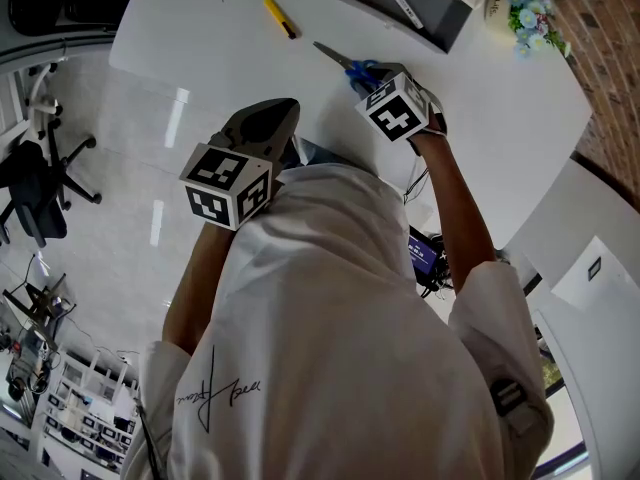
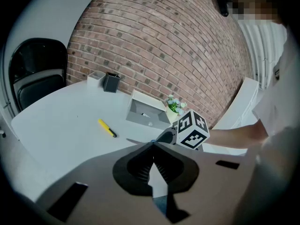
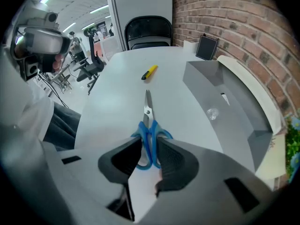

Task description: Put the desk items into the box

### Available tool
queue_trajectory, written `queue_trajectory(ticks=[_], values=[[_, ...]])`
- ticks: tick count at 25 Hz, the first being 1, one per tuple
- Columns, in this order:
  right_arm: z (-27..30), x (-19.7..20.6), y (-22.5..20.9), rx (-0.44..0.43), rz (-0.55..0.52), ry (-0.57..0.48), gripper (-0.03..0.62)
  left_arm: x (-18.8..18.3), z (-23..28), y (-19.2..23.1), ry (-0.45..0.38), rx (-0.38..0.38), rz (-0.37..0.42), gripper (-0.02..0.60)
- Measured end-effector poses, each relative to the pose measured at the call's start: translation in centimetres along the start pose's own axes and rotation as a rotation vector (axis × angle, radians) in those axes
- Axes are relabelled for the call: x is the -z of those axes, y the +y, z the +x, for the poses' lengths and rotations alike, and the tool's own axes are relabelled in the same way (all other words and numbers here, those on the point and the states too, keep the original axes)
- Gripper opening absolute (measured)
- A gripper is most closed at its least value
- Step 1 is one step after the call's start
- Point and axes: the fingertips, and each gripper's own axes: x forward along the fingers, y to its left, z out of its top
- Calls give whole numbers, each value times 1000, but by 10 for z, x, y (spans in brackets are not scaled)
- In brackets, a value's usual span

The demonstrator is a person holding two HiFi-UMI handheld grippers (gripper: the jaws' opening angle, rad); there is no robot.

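Office: white desk (image 1: 200, 28), swivel chairs (image 1: 40, 183), brick wall (image 2: 178, 46).

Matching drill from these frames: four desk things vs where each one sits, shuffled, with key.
1 scissors
2 yellow pen
3 black marker
4 flowers

A inside the grey box
B between the fingers of the right gripper
C just outside the box
D alone on the table, nothing near it

Pairs: 1-B, 2-D, 3-A, 4-C
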Motion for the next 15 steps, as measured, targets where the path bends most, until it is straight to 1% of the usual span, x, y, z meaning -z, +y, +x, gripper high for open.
queue_trajectory(ticks=[4,15], values=[[-1,-1,3,14,-21,-12,109,-1,0,-2,-1,13,-9,5],[-4,4,3,12,52,-46,104,0,-1,-4,-10,22,-27,5]])
